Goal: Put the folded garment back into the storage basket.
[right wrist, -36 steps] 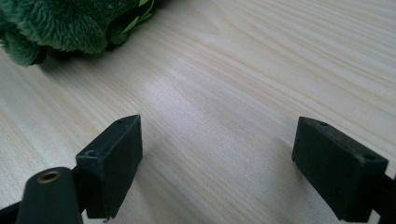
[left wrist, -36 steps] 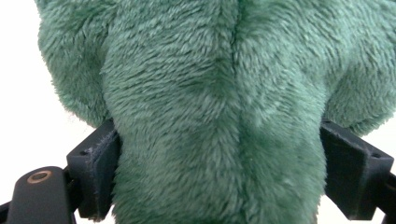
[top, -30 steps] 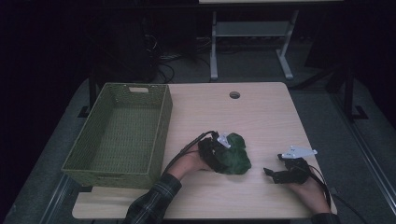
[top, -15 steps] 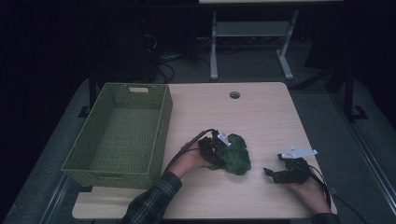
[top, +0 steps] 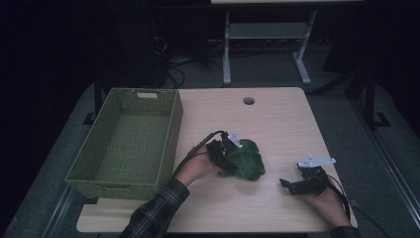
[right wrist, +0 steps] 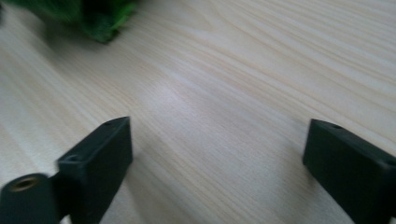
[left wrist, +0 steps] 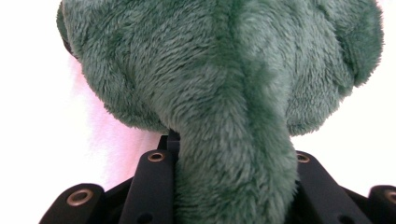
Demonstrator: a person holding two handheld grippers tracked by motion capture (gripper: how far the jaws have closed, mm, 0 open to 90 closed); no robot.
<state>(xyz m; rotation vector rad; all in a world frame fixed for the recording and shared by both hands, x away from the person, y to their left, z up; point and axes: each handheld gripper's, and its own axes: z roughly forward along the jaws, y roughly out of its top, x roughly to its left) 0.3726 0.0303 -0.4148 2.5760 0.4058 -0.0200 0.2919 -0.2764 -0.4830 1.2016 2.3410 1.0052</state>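
Two sets of tongs on the surface point(top: 277, 119) here, and the action is all on the left. The left tongs point(top: 232, 151) are clamped on the green plush toy point(top: 246, 161), and the left gripper view puts us right up against it: a thick fold of green fur point(left wrist: 233, 186) is squeezed between the two black jaws, bulging out above them. Those jaws have just been closing, with the plush between them. The toy is so close to that camera that its top and sides are cut off, and what kind of creature it is cannot be made out; behind it everything is washed out to white.

From the high view the toy sits near the middle of the surface, just right of the woven green basket point(top: 84, 163), whose inside is dim. Whether the plush touches the wood or hangs just above it is hard to tell from up there.

Over on the right, the right tongs point(top: 289, 186) rest low near the front edge, well apart from the toy. Their jaws stand wide with only bare wood grain between them, and they have just been opening a touch further. A blurred scrap of green point(right wrist: 93, 18) peeks in at the top left corner of the right gripper view.
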